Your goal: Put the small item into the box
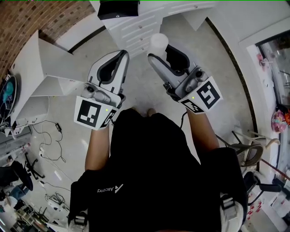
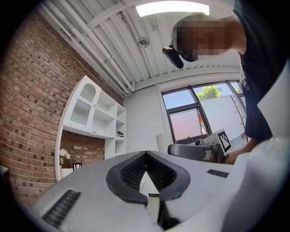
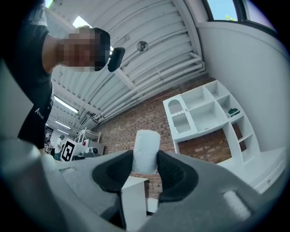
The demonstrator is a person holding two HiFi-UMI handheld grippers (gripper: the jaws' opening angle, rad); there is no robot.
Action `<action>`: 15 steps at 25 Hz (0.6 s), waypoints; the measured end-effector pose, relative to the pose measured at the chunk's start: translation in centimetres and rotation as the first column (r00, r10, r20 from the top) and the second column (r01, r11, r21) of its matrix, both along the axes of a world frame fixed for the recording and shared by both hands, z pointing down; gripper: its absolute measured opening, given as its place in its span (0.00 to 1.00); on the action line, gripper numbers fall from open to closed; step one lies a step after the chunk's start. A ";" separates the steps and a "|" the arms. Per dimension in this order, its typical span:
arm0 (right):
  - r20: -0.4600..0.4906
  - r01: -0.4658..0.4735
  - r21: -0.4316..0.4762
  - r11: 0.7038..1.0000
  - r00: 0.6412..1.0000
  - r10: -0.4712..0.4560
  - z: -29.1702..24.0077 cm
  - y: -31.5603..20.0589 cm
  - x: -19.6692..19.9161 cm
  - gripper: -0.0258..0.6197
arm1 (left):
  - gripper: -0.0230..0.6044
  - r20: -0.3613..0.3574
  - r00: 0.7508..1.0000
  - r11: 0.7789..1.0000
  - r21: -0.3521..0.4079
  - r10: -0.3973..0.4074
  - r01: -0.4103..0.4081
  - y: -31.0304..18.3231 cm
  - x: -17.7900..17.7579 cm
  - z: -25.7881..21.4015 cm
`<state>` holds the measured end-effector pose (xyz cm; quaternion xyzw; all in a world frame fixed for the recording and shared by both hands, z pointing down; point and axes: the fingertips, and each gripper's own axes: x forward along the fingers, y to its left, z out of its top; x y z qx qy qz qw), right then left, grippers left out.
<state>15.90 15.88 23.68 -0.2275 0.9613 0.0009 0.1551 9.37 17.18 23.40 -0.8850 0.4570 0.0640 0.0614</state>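
Observation:
The small item (image 1: 159, 42) is a white, roll-shaped cylinder. It stands between the dark pads of my right gripper (image 1: 158, 53), which is shut on it. In the right gripper view the small item (image 3: 146, 151) pokes up above the right gripper (image 3: 145, 161), pinched on both sides. My left gripper (image 1: 123, 55) is held beside it at about the same height. In the left gripper view the left gripper (image 2: 145, 156) has its jaws touching at the tips, with nothing between them. Both grippers point slightly upward in front of the person's body. No box for the item shows clearly.
White drawers (image 1: 138, 26) with a black thing (image 1: 118, 9) on top stand ahead. A white table (image 1: 50, 68) is at the left, near cables (image 1: 50, 136) on the floor. A chair (image 1: 247, 152) stands at the right. White wall shelves (image 3: 208, 111) hang on a brick wall.

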 end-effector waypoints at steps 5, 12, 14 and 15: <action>-0.021 0.014 0.000 1.000 1.000 -0.014 0.4 -1.2 0.2 0.30 | 0.03 0.009 1.000 1.000 -0.004 -0.027 0.027 -1.3 -0.1 0.4; -0.049 0.024 0.019 1.000 0.999 -0.023 0.3 -4.8 -1.6 0.30 | 0.03 -0.006 0.999 0.999 0.011 -0.045 0.045 -5.4 -2.1 0.5; -0.059 0.023 0.022 0.999 0.998 -0.022 0.5 -6.4 -2.4 0.30 | 0.03 -0.012 0.999 0.999 0.012 -0.044 0.044 -7.0 -2.9 0.7; -0.064 0.021 0.023 1.000 0.998 -0.019 0.6 -7.3 -3.0 0.30 | 0.03 -0.015 0.999 0.999 0.013 -0.041 0.042 -7.9 -3.5 0.8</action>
